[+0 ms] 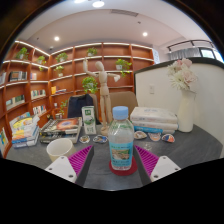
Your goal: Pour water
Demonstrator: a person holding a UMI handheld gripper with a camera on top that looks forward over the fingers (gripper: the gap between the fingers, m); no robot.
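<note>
We've got the water bottle [121,143] standing upright dead centre in the lower half of the frame, blue cap on top and a pink and blue label whose writing we can't read. Our gripper [113,165] is spread wide, its magenta pads [147,160] on either side of the bottle with a clear gap each way, so nothing is gripped. A white cup [59,148] sits at lower left, a white vase [186,109] of flowers at right, and wooden bookshelves [60,70] fill the back.
</note>
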